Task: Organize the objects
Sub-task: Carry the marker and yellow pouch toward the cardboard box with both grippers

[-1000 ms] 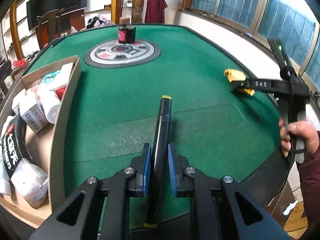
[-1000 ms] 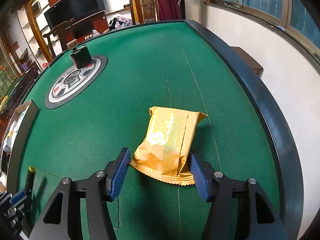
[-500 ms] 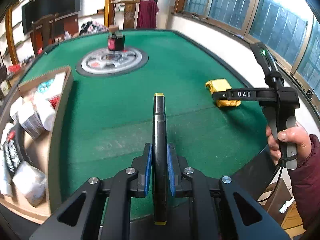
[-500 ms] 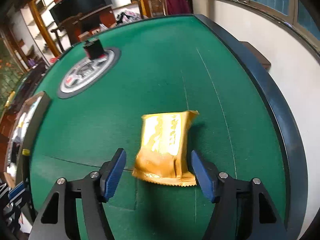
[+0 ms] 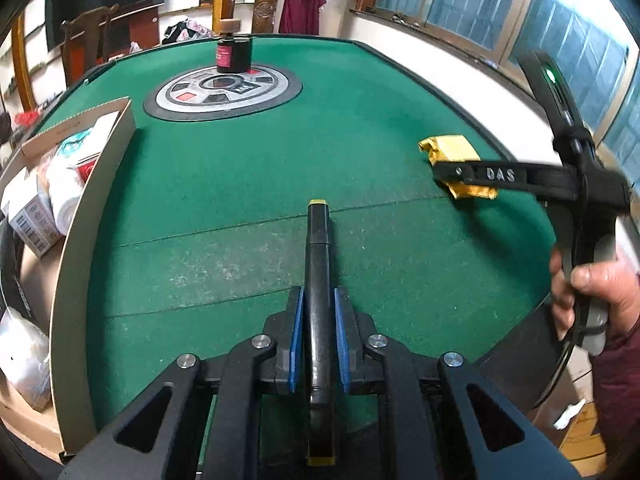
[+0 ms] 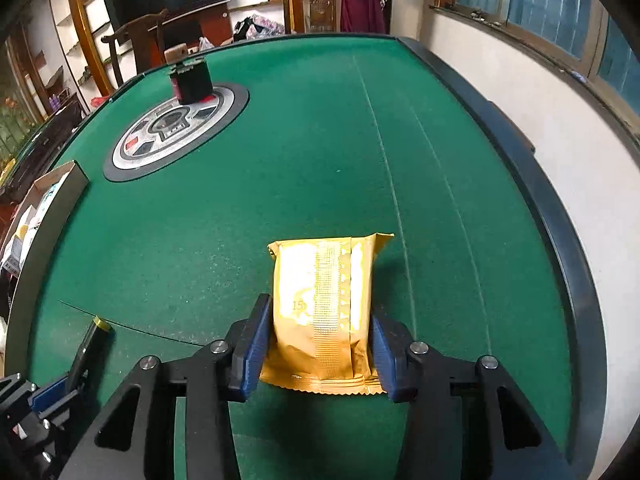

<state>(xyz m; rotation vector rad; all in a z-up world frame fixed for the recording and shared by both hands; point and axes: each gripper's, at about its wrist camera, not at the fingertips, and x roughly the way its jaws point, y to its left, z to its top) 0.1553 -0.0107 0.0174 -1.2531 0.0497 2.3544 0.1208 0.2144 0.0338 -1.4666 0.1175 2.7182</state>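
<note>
The left claw (image 5: pixel 318 340) is clamped on a black marker (image 5: pixel 318 280) lengthwise, above the green counter (image 5: pixel 240 184), likely for carrying to the box (image 5: pixel 72 240) beside it. The right claw (image 6: pixel 320 344) has just been closing and now pinches a gold packet (image 6: pixel 322 304) resting on the counter. Both claws tilt steeply downward; a hand (image 5: pixel 592 296) grips the right handle.

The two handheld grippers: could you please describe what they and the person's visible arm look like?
Both are black frames with silver bolts and blue finger pads. The right gripper, seen from the left gripper, bears raised "DAS" lettering, a green light, a grey-and-black handle and a black cable. The sleeve is dark red.
</note>
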